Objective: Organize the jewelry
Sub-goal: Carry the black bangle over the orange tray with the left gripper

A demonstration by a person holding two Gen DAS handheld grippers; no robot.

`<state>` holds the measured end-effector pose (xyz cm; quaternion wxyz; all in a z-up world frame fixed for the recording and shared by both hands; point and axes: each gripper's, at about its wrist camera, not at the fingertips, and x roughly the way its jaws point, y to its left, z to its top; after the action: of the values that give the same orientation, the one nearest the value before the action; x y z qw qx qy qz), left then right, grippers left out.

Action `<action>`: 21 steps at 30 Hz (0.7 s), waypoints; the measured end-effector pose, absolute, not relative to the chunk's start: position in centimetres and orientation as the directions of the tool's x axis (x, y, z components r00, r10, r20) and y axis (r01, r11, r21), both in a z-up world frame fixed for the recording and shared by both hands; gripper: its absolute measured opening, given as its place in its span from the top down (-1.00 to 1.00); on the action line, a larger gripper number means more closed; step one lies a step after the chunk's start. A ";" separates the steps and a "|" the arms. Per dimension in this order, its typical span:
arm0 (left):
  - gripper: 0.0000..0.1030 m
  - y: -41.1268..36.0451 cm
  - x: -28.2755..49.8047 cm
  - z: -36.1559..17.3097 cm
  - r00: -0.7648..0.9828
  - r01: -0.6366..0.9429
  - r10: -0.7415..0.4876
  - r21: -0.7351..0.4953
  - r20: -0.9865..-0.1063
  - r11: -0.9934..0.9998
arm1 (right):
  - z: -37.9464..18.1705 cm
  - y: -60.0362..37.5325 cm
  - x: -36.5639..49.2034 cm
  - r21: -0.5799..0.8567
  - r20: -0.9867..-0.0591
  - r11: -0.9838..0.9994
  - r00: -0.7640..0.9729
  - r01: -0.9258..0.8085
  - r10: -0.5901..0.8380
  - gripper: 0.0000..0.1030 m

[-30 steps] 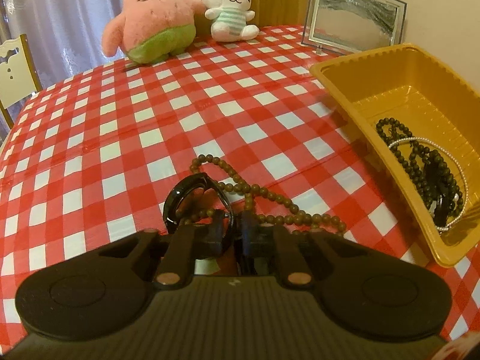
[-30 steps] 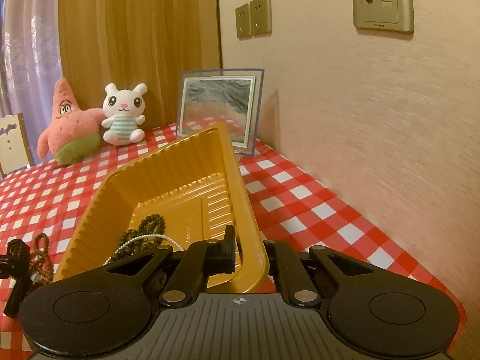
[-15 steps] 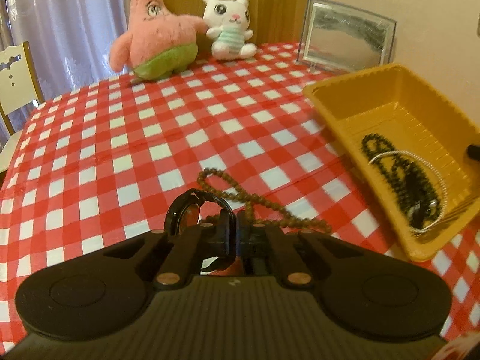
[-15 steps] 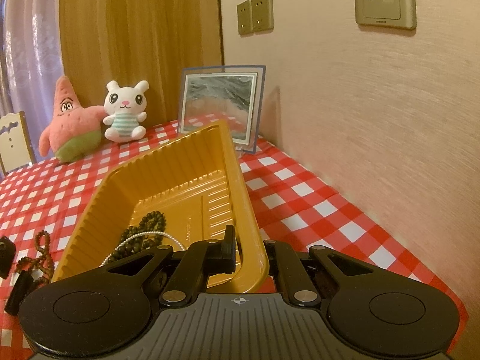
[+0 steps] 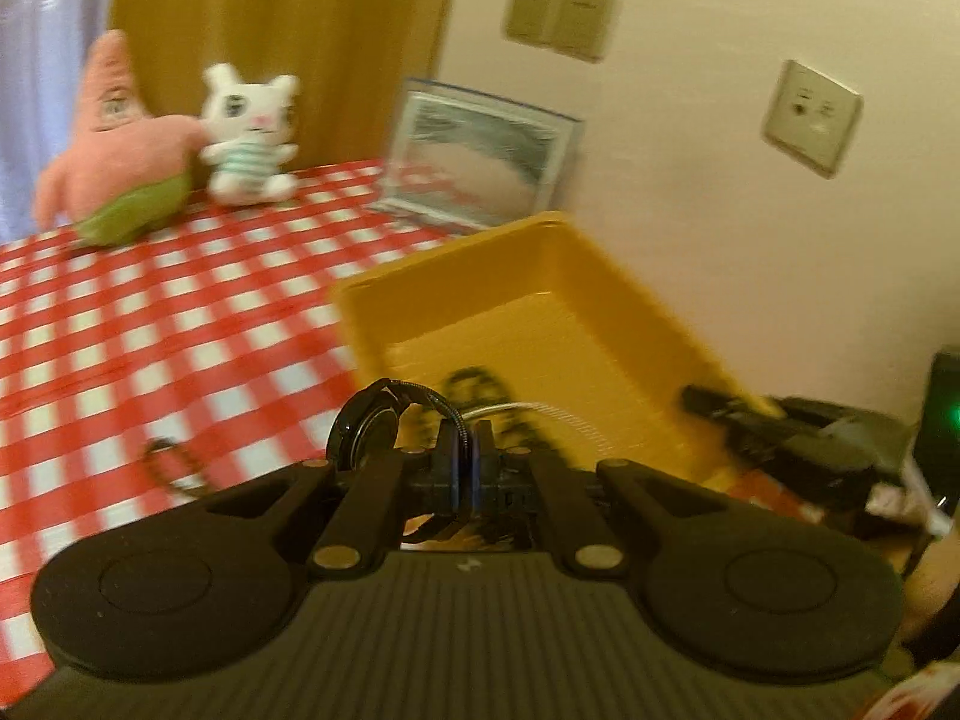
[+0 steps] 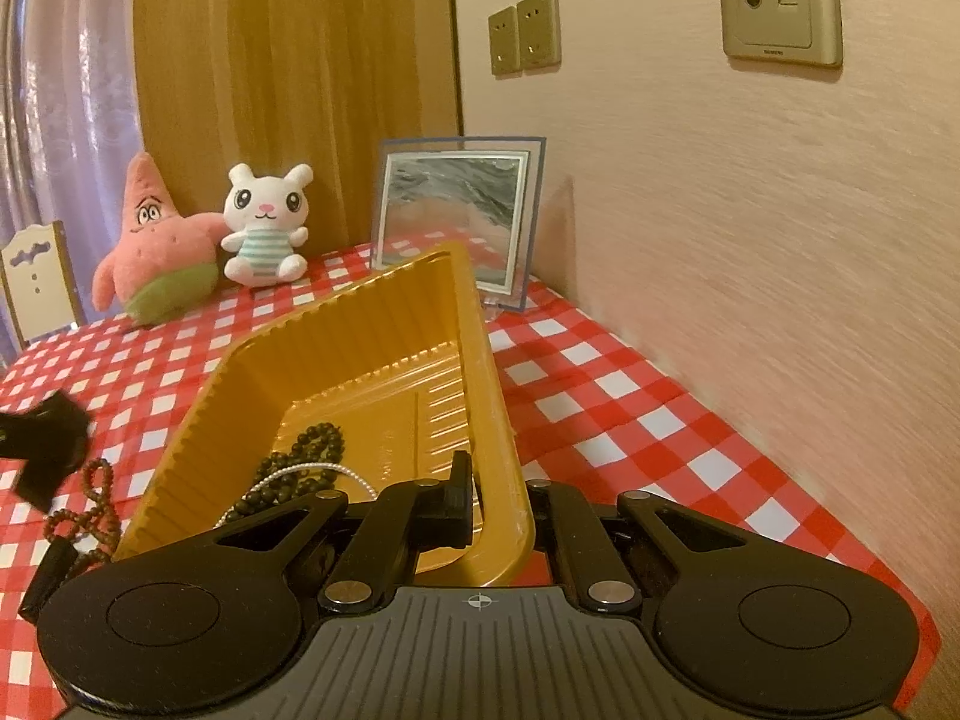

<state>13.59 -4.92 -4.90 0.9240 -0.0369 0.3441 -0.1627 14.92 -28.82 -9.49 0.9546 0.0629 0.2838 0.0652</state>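
Observation:
My left gripper [image 5: 467, 456] is shut on the band of a black wristwatch [image 5: 369, 429] and holds it in the air over the near left edge of the yellow tray [image 5: 576, 276]. My right gripper [image 6: 497, 495] is shut on the tray's near right rim [image 6: 492, 420] and holds that side tilted up. Black beads [image 6: 306, 462] and a pearl strand [image 6: 324, 469] lie in the tray. A brown bead necklace [image 6: 90, 504] lies on the checked cloth left of the tray. The left gripper shows blurred in the right wrist view [image 6: 42, 450].
A pink star plush [image 6: 156, 246], a white bunny plush [image 6: 267, 228] and a framed picture [image 6: 456, 216] stand at the table's far edge. The wall [image 6: 750, 240] runs along the right side. A chair [image 6: 36, 282] stands at the far left.
My left gripper has lifted the watch off the cloth and swung right toward the tray. The brown necklace stays on the cloth. The right gripper keeps holding the tray rim.

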 end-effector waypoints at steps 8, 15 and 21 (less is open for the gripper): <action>0.94 -9.2 14.9 -6.4 0.621 0.373 -0.463 -0.281 -0.633 0.884 | -9.5 -28.8 15.2 0.169 -0.529 0.981 0.831 -0.093 0.170 0.89; 0.93 -11.1 15.2 -8.7 0.565 0.374 -0.488 -0.320 -0.665 0.870 | -9.5 -28.9 15.1 0.171 -0.530 0.980 0.830 -0.098 0.176 0.89; 0.87 -11.2 15.7 -9.4 0.562 0.344 -0.464 -0.317 -0.685 0.884 | -9.5 -28.9 14.9 0.172 -0.537 0.980 0.825 -0.100 0.178 0.89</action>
<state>15.65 -11.18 -9.39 0.8806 -0.0738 0.4081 -0.2294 14.93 -28.88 -9.50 0.9527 0.0684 0.2869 0.0730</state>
